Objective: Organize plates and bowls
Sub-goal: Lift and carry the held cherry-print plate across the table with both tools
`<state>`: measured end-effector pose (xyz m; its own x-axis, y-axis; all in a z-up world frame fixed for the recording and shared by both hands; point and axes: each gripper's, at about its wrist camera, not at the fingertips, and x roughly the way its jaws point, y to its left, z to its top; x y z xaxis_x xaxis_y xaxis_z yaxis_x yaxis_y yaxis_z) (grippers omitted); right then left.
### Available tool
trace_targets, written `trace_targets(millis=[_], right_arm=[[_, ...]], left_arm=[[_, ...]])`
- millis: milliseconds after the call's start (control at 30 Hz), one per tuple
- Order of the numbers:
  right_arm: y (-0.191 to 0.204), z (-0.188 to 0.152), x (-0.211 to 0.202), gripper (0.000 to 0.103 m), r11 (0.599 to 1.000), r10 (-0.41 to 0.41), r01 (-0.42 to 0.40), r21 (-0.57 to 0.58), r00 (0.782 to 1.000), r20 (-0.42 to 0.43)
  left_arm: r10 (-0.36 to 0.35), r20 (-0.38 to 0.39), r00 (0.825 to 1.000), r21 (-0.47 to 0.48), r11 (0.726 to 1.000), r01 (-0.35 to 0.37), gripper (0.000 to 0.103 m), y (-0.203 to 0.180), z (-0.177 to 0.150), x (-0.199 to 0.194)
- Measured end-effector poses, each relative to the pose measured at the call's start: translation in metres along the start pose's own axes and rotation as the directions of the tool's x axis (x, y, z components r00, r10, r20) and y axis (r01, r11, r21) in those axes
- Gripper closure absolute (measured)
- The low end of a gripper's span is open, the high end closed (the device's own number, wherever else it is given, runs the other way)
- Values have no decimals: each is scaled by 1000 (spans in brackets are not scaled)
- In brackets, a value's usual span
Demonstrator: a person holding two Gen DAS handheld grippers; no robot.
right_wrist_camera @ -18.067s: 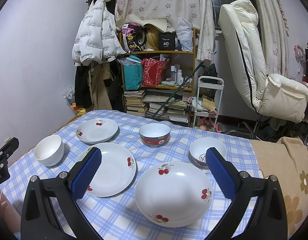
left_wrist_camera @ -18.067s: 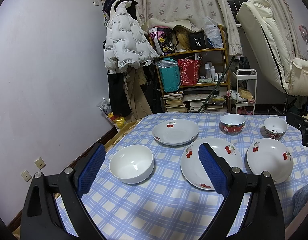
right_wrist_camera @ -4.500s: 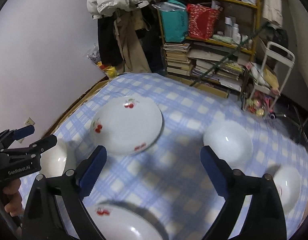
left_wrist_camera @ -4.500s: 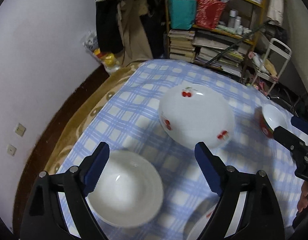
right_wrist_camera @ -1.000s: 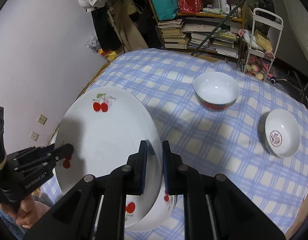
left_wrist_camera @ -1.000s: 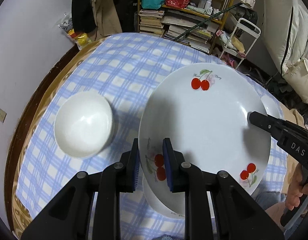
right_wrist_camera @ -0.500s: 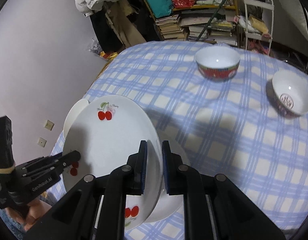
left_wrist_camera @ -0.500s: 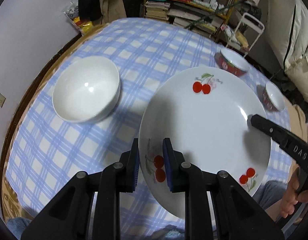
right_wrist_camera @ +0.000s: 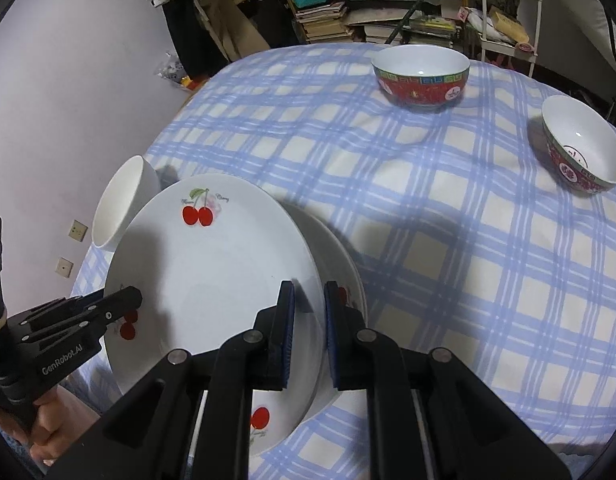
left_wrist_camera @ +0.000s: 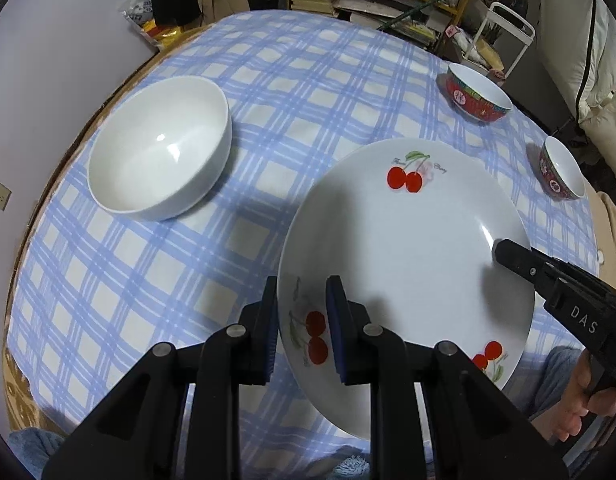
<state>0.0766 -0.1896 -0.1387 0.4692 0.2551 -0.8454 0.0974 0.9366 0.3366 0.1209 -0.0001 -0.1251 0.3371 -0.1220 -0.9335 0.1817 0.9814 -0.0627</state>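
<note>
Right of the white bowl (left_wrist_camera: 160, 164), cherry plate (left_wrist_camera: 404, 264) pinched at opposite rims by left gripper (left_wrist_camera: 302, 334) and right gripper (right_wrist_camera: 308, 334), above another plate (right_wrist_camera: 340, 268).

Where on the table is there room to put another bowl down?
The bare checked cloth between the white bowl and the red bowl is free. It is crowded near the front edge, where both grippers hold the cherry plate over another plate.

Two plates (right_wrist_camera: 212, 264) (right_wrist_camera: 344, 276), three bowls (left_wrist_camera: 160, 164) (left_wrist_camera: 478, 98) (left_wrist_camera: 562, 168)
</note>
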Motion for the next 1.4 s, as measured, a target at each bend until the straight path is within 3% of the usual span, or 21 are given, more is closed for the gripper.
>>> trace_targets(millis=[400,633,767,967,1400], right_arm=[[-6,-3,12,87,999,-27,28,47,1000,-13],[-7,-4,23,88,997,-65,66,49,997,-29],[-10,-3,22,89,997,-45,47,68,999,-20],[-3,-6,14,90,993,-117,117,13,993,22],[-8,-11,15,90,989,-144,144,19,989,26]], left_arm=[[32,-67,997,22,999,-30,81,-7,0,23],[1,-122,993,-23,1000,-4,80,1,6,45],[21,-113,993,-8,1000,-22,81,-3,7,47],[93,-103,990,48,995,-88,81,-16,-1,48],[103,-90,991,6,995,-103,78,-9,-2,41]])
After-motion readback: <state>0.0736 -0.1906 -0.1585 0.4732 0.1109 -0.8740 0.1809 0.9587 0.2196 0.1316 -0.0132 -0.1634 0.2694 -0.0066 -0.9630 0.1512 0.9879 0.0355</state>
